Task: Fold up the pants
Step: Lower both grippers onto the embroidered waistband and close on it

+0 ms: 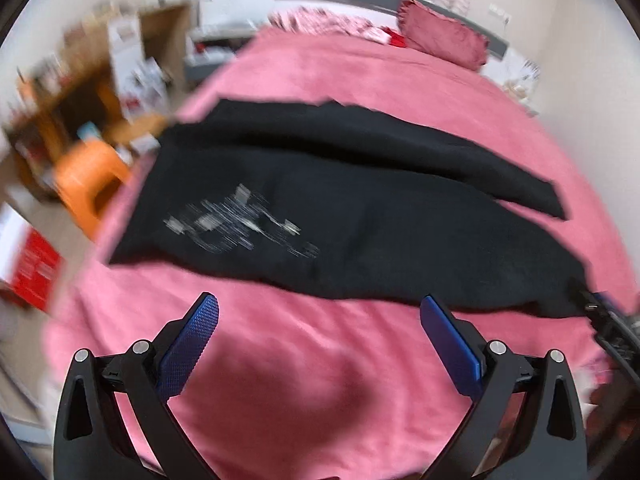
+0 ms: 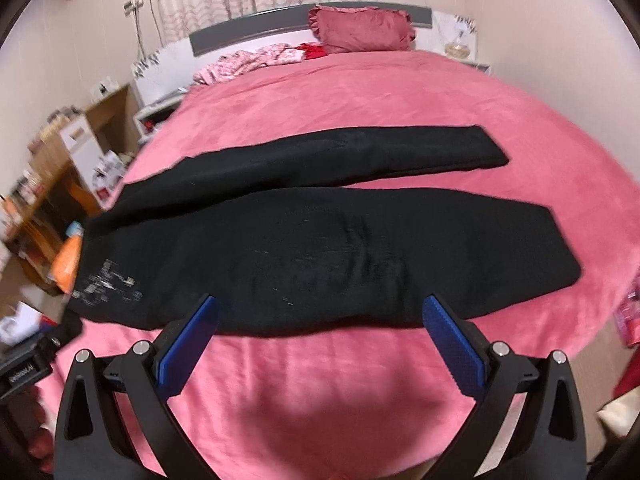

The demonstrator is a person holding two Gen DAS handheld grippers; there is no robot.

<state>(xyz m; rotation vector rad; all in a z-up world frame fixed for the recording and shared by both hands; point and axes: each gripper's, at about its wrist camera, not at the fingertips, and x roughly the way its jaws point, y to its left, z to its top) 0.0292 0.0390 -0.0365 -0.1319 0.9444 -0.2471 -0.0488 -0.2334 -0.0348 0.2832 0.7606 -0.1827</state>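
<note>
Black pants (image 1: 360, 216) lie spread flat across a pink bedspread (image 1: 320, 360), waist at the left, both legs running right. A white print (image 1: 240, 224) marks the near leg by the waist. My left gripper (image 1: 318, 308) is open and empty, hovering just short of the pants' near edge. In the right wrist view the pants (image 2: 320, 248) show both legs apart, with the print (image 2: 106, 284) at the left. My right gripper (image 2: 320, 308) is open and empty, with its fingertips over the near leg's front edge. The other gripper shows at the right edge of the left wrist view (image 1: 612, 320).
A red pillow (image 2: 360, 28) and patterned pink cloth (image 2: 256, 60) lie by the headboard. An orange stool (image 1: 88, 180) and a cluttered wooden desk (image 1: 60, 100) stand left of the bed. A white nightstand (image 2: 460, 36) is at the far right.
</note>
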